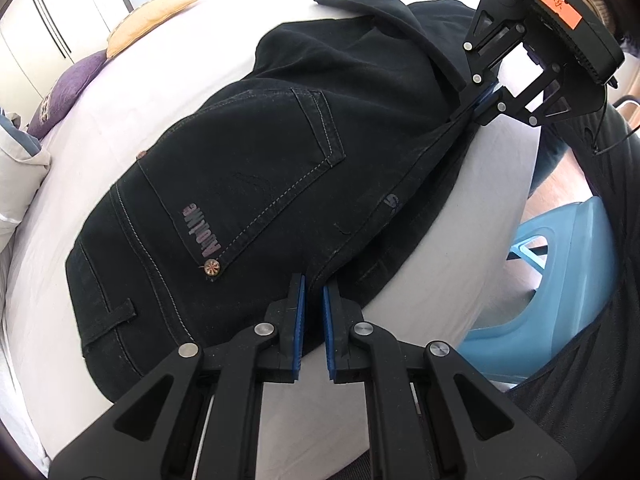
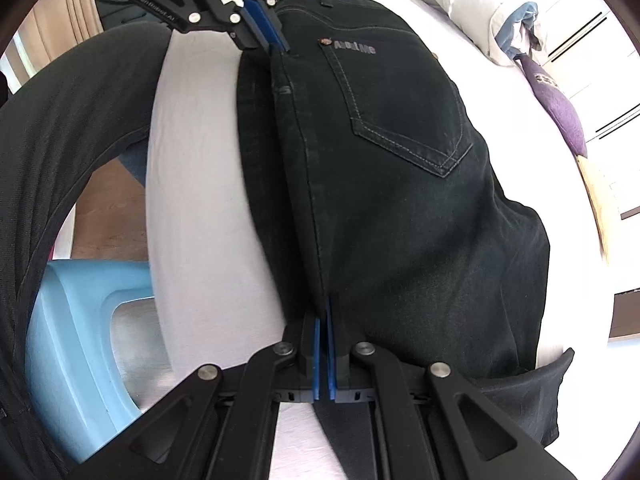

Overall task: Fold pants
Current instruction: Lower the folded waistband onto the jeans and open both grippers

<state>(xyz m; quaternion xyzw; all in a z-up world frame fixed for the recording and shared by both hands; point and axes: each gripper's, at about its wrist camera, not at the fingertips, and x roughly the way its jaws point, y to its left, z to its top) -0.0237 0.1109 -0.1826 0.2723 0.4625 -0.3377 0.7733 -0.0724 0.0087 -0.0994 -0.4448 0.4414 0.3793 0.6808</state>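
Black jeans (image 1: 280,168) lie on a white bed (image 1: 152,92), back pocket up, one half folded over the other. In the left wrist view my left gripper (image 1: 314,292) has its blue pads a small gap apart at the waistband's near edge, holding no cloth. The right gripper (image 1: 482,100) shows at the upper right, shut on the jeans' near edge. In the right wrist view my right gripper (image 2: 324,312) pinches the jeans (image 2: 400,184) along the raised seam. The left gripper (image 2: 276,42) shows at the top, by the waistband.
A yellow pillow (image 1: 156,16), a purple pillow (image 1: 68,88) and a white quilt (image 1: 16,168) lie at the bed's far side. A light blue plastic stool (image 1: 548,280) stands on the floor beside the bed. The person's dark sleeve (image 2: 60,140) arcs at the left.
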